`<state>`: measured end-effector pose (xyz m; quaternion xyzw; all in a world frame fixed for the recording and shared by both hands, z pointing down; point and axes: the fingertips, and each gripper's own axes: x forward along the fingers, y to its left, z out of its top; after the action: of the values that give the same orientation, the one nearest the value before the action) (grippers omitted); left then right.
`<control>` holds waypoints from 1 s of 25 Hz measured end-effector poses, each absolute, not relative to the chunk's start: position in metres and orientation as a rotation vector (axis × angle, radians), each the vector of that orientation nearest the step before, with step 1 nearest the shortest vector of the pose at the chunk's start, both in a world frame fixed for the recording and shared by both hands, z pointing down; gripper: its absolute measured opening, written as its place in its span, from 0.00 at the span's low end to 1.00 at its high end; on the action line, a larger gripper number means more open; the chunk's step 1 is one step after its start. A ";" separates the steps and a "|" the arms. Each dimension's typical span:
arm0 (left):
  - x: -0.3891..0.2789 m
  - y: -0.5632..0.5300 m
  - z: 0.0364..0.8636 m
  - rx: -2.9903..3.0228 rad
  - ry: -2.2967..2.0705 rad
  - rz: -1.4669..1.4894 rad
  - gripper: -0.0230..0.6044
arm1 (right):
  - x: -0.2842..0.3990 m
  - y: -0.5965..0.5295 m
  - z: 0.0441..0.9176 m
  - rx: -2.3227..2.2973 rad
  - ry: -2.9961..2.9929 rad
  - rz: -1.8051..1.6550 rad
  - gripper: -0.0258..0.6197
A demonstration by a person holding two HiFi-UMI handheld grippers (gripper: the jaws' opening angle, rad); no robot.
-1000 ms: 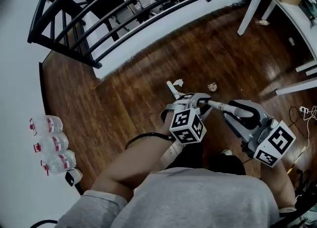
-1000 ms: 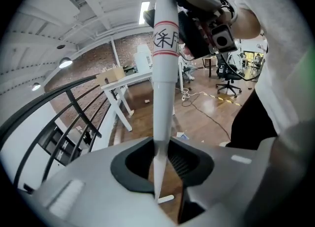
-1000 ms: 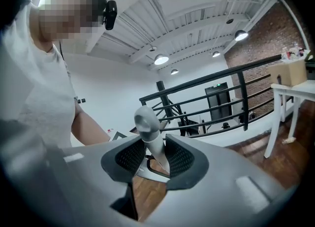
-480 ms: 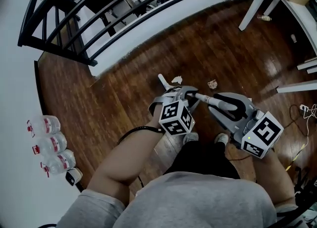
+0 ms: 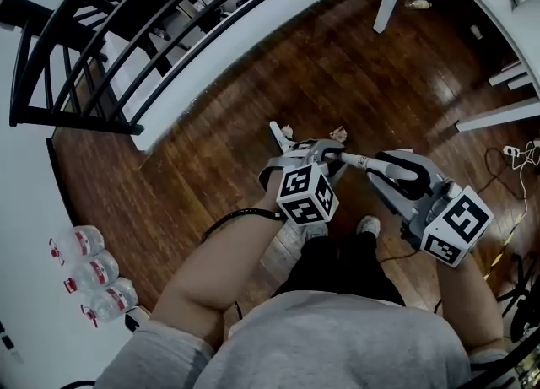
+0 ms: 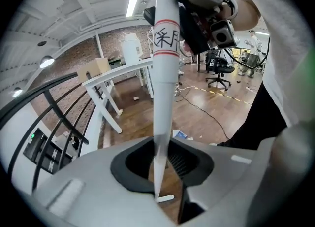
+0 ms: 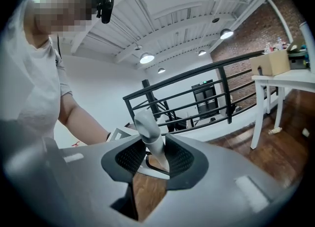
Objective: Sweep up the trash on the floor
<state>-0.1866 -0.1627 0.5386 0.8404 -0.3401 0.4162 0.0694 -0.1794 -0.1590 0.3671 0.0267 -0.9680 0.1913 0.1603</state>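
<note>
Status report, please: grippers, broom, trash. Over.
Left gripper and right gripper both shut on broom handle. Two paper scraps on floor ahead. Cable off right, apart.

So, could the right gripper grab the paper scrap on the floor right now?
Probably not: the right gripper is shut on a white handle, though nothing blocks the paper scrap.

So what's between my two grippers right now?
The white handle, spanning from the left gripper to the right gripper; the head view shows it.
</note>
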 end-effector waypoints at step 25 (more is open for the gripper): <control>0.201 -0.241 0.544 2.945 -0.269 1.284 0.17 | 0.204 -0.239 0.374 0.853 -2.646 0.671 0.21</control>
<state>0.2011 -0.2410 0.5439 0.9126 -0.0835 0.3981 -0.0412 0.2035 -0.2393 0.3740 0.2954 -0.9161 0.2321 0.1401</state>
